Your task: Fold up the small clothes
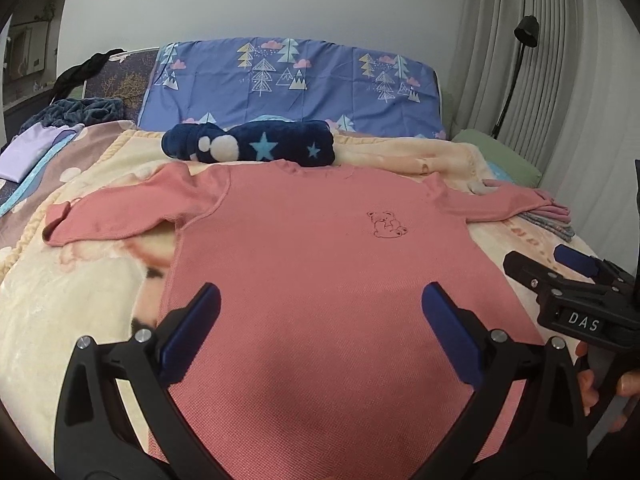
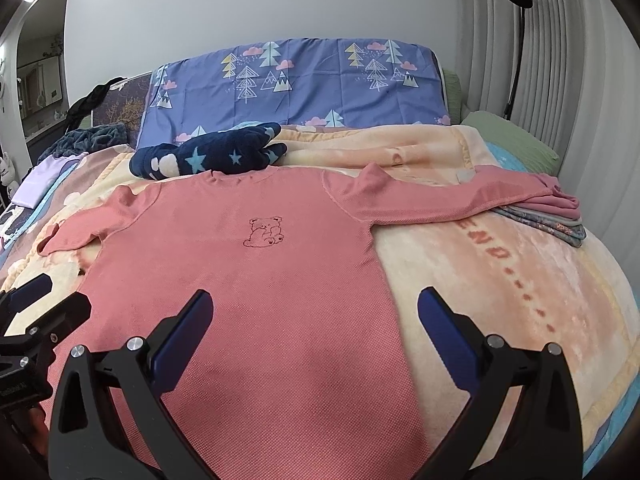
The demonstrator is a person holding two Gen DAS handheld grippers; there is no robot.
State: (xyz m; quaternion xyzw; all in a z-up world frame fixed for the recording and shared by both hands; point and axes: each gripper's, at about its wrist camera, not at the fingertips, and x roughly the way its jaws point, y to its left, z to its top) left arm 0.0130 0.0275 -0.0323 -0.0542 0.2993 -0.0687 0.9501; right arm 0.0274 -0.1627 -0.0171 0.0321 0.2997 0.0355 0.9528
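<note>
A small pink long-sleeved shirt [image 1: 320, 248] with a bear outline on the chest lies flat, face up, on a cream blanket, sleeves spread to both sides; it also shows in the right wrist view [image 2: 260, 280]. My left gripper [image 1: 320, 304] is open and empty above the shirt's lower body. My right gripper [image 2: 316, 308] is open and empty above the shirt's lower right edge. The right gripper also shows at the right of the left wrist view [image 1: 560, 268]. The left gripper shows at the left edge of the right wrist view [image 2: 44, 296].
A rolled navy star-print blanket [image 1: 248, 146] lies just beyond the collar. A blue tree-print pillow [image 1: 296, 80] stands behind it. A stack of folded clothes [image 2: 552, 216] lies under the shirt's right cuff. A green pillow [image 2: 508, 140] and a lamp [image 2: 518, 40] are at the right.
</note>
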